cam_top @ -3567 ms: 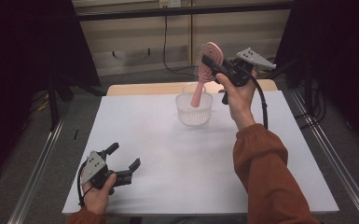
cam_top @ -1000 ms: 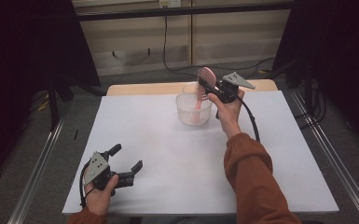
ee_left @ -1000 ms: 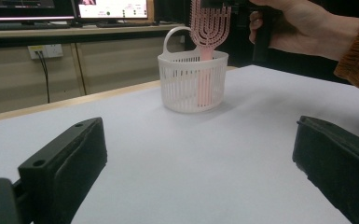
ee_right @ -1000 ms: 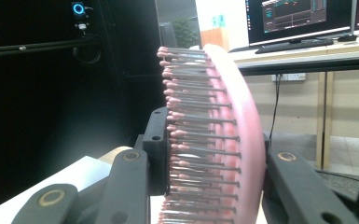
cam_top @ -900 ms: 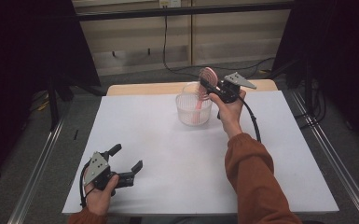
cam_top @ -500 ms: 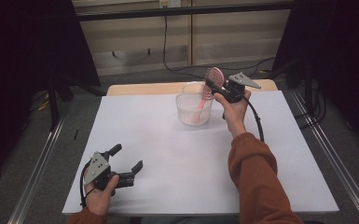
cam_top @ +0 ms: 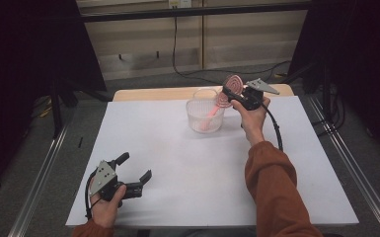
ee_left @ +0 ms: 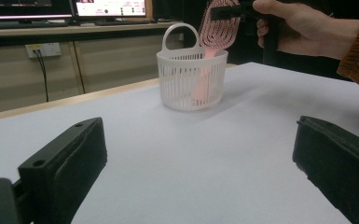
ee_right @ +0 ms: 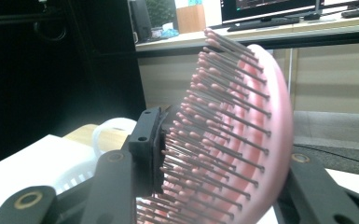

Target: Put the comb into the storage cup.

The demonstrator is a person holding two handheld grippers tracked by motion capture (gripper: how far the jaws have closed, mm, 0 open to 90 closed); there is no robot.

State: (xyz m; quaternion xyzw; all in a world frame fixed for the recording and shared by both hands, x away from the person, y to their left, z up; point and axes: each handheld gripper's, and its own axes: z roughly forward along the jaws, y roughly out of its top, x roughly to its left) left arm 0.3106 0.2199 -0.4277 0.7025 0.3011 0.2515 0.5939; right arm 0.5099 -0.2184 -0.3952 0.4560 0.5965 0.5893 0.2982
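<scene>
A pink hairbrush [cam_top: 234,83] stands tilted with its handle down inside a white slatted basket [cam_top: 197,109] at the far middle of the table. My right gripper [cam_top: 229,91] holds the brush head above the basket rim. In the right gripper view one pad touches the bristle tips and the other jaw lies against the back of the hairbrush [ee_right: 261,116]. Its jaws have just been opening, with the brush head still between them. My left gripper [cam_top: 137,165] rests open on the near left of the table, nothing between its jaws. From there the basket [ee_left: 191,79] and the hairbrush [ee_left: 219,28] show farther off.
The white table [cam_top: 187,168] stretches between the two hands. A wooden strip [cam_top: 148,94] runs along its far edge. A black cable [cam_top: 276,133] trails from the right gripper past the orange sleeve [cam_top: 271,182]. Metal rails run on both sides of the table.
The right hand came down from well above the basket and set the brush handle inside it. Over the last second it drifted slightly right. The left gripper stayed put.
</scene>
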